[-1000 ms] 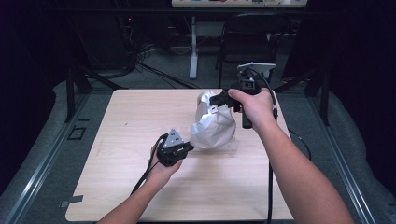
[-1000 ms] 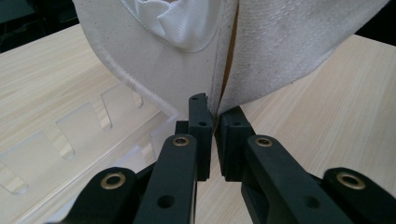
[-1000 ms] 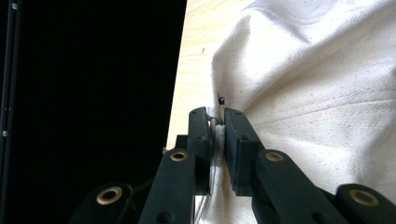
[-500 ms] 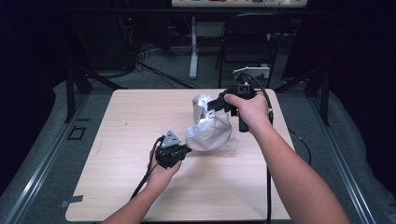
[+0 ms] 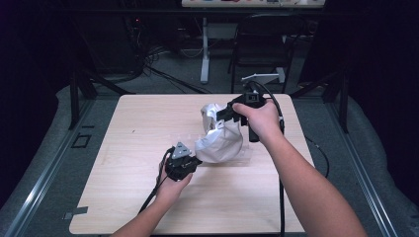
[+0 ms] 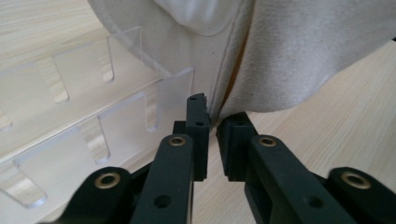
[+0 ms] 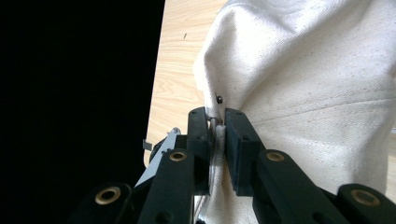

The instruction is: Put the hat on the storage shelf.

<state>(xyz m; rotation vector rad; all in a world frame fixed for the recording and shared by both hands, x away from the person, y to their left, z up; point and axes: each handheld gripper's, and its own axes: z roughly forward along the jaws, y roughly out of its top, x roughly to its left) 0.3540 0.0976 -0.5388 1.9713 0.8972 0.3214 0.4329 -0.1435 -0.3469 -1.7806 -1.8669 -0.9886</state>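
With the right tongs (image 7: pixel 215 123) pinching the white canvas cloth bag's (image 5: pixel 220 140) far edge and the left tongs (image 6: pixel 212 128) nipping its near seam, both should pull apart evenly over the table (image 5: pixel 133 148).

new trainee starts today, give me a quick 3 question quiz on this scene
1. True or false: the right gripper is shut on the white cloth bag.
2. What clear thing lies beside the bag in the left gripper view?
3. The left gripper fingers are at the bag's: A) lower edge B) top C) far side

Key:
1. True
2. A clear plastic rack with slots
3. A
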